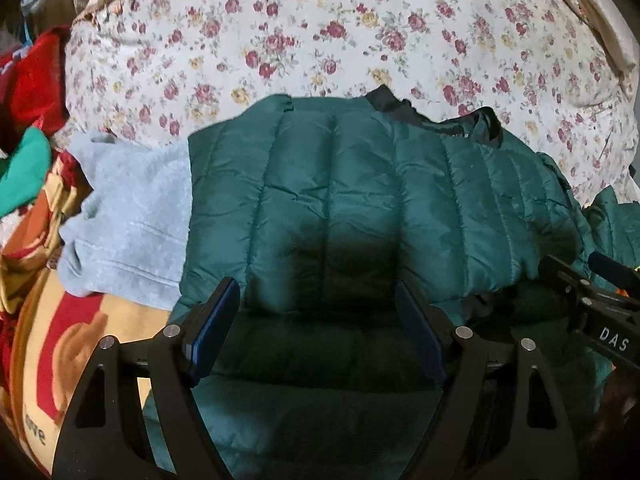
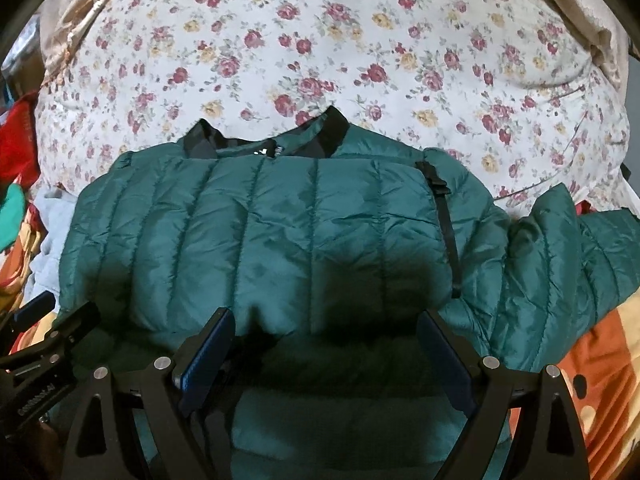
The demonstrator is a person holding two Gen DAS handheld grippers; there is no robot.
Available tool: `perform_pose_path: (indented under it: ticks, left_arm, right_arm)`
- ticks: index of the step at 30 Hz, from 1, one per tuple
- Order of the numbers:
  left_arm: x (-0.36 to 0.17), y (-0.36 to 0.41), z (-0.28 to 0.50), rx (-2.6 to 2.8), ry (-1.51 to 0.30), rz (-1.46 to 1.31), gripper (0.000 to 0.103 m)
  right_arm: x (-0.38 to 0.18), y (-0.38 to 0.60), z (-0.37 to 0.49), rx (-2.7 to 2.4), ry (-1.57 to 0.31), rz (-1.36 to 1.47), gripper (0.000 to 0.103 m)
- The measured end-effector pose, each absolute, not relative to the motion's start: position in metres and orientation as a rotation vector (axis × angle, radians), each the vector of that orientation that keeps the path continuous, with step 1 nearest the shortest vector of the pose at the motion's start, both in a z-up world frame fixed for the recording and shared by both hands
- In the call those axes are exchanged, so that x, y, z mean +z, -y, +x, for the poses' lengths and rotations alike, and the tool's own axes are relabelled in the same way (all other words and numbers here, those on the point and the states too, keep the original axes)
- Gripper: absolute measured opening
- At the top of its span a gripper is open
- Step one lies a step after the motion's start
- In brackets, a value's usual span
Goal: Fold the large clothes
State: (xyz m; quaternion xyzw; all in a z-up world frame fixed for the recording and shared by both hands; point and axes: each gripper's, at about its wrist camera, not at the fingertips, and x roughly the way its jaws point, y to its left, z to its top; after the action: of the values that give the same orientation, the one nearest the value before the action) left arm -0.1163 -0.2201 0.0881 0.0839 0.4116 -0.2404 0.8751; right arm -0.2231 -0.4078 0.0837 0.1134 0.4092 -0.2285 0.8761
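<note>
We hold left gripper [image 1: 318,320] and right gripper [image 2: 328,344] spread apart, empty, over the dark-green quilted puffer jacket [image 2: 256,240] directly ahead; grasp its near hem evenly before folding.

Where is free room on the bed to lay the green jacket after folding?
Free: the floral quilt beyond the jacket's black collar. Crowded: the left side, with a grey garment and red clothes; the right side, where a sleeve spreads over the orange blanket.
</note>
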Motion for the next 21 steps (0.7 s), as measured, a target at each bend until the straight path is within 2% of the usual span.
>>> perform_pose_path:
  ticks: [13,21]
  left_arm:
    - [0.08,0.215,-0.104,-0.502,-0.902,0.138,0.08]
    - [0.091,0.211,-0.113,-0.516,-0.84,0.116,0.08]
  right_arm:
    - [0.089,0.457,-0.237,-0.533,-0.833,0.247,0.091]
    - [0.099,0.57,-0.304,-0.793,-0.803,0.347,0.091]
